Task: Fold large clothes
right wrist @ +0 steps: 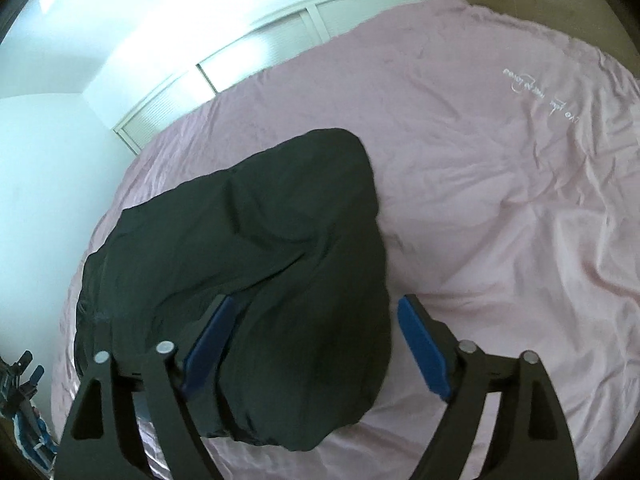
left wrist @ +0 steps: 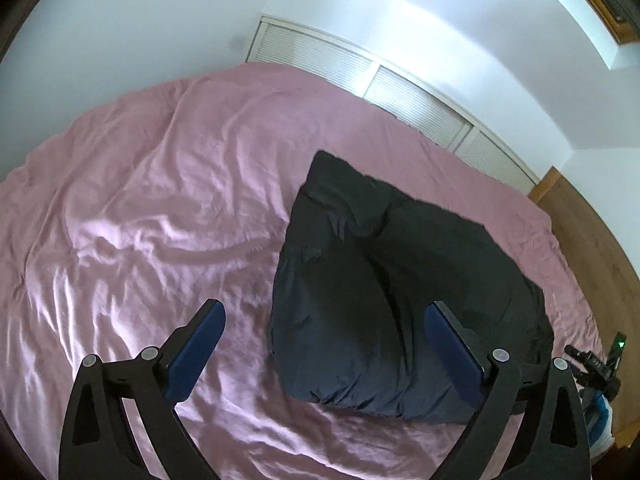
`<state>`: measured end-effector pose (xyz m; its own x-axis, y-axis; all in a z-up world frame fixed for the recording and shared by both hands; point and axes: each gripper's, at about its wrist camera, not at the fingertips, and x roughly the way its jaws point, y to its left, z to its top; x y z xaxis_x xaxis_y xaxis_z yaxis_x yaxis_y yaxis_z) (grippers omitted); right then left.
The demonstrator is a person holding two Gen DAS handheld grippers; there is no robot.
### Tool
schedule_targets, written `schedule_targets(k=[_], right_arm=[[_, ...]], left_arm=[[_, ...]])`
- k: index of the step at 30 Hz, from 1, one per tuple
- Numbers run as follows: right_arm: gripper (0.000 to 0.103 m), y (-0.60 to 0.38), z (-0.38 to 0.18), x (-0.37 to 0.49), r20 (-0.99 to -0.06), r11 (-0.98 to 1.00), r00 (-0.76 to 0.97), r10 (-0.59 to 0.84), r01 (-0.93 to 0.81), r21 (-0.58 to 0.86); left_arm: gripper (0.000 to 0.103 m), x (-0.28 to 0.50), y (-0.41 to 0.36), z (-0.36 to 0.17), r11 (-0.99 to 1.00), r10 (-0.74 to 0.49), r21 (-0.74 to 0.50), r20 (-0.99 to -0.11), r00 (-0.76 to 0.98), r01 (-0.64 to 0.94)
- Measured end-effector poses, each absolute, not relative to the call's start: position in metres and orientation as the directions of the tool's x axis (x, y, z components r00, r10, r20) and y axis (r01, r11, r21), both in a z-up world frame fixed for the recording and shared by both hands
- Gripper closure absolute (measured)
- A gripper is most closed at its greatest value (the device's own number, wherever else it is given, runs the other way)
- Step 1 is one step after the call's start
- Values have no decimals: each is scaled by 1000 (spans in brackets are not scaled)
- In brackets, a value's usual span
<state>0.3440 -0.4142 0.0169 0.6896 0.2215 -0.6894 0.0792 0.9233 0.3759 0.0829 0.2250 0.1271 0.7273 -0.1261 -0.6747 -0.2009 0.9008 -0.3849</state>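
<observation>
A black padded garment (left wrist: 400,300), puffy like a down jacket, lies folded into a thick bundle on a bed covered by a wrinkled pink sheet (left wrist: 160,208). In the left wrist view the bundle sits toward 4 o'clock of the frame, its narrower end pointing up toward 12 o'clock and its broad rounded end near the bottom edge.

The left gripper (left wrist: 324,316) hangs above the bed with its jaws spread wide apart and nothing between them. Its blue-padded left finger is over bare sheet at about 7 o'clock; its right finger is in front of the garment at about 5 o'clock. Whether that finger touches the fabric cannot be told.

The right gripper (right wrist: 316,312) also has its jaws wide apart, empty. In its view the garment fills the centre and spreads toward 8 o'clock; the left finger overlaps the dark fabric, the right finger stands over pink sheet just beside the bundle's edge at 4 o'clock.

Pale embroidered lettering (right wrist: 532,88) marks the sheet at 2 o'clock in the right wrist view. White louvered closet doors (left wrist: 360,76) run behind the bed, with white wall above. A strip of wooden floor (left wrist: 592,240) shows at 3 o'clock in the left view.
</observation>
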Motion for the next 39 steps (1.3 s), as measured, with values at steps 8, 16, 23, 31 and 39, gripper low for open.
schedule_targets(k=[8, 16, 23, 31, 39], right_arm=[[11, -366, 14, 298, -567, 927, 782, 258, -35, 374], [10, -341, 33, 201, -485, 969, 853, 195, -92, 228], [9, -315, 72, 103, -511, 993, 857, 63, -2, 120], [9, -277, 112, 26, -477, 995, 878, -30, 70, 68], [9, -251, 126, -31, -449, 998, 893, -18, 45, 50]], left_arm=[[1, 76, 192, 126, 949, -100, -297, -606, 789, -108], [1, 17, 125, 148, 983, -143, -173, -532, 835, 58], [1, -87, 83, 182, 992, -126, -62, -458, 880, 110], [1, -187, 68, 202, 1000, 19, 22, -365, 931, -12], [1, -236, 83, 197, 995, 78, -31, -339, 937, -94]])
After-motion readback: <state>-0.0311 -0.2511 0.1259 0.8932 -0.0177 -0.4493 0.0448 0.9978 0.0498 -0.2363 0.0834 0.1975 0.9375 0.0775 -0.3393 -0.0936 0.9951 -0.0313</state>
